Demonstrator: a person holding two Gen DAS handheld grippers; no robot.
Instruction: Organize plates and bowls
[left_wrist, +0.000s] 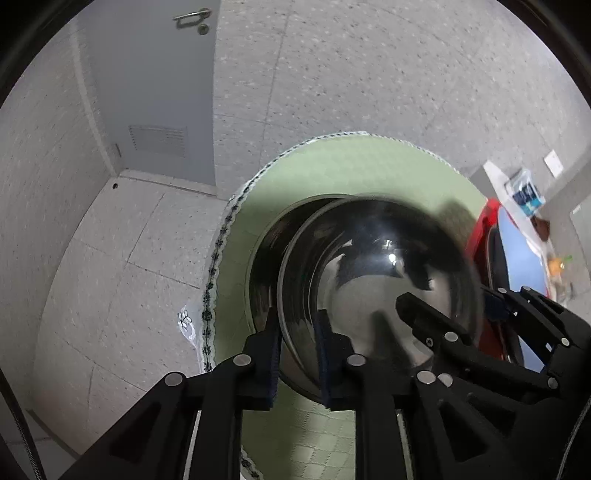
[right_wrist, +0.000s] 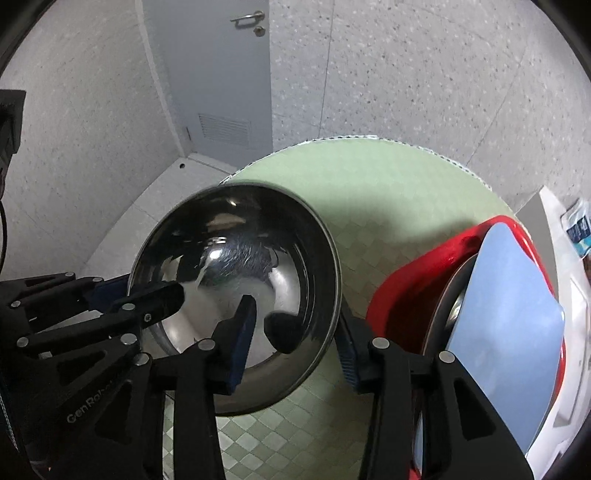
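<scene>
A shiny steel bowl (left_wrist: 380, 273) (right_wrist: 240, 266) is held tilted above the round table with the green checked cloth (left_wrist: 314, 177) (right_wrist: 388, 206). In the left wrist view a second steel bowl rim (left_wrist: 266, 251) shows just behind it. My left gripper (left_wrist: 297, 350) (right_wrist: 147, 299) straddles the bowl's left rim, one finger inside and one outside. My right gripper (right_wrist: 295, 339) (left_wrist: 447, 306) straddles the right rim the same way, with a gap between its pads. A red tray (right_wrist: 406, 280) (left_wrist: 484, 221) at the right holds a light blue plate (right_wrist: 506, 310) on edge.
The table's lace-trimmed edge (left_wrist: 218, 266) drops to a pale tiled floor (left_wrist: 110, 258). A grey door (right_wrist: 221, 92) stands in the far corner. A white counter with a blue packet (left_wrist: 524, 192) lies at the far right.
</scene>
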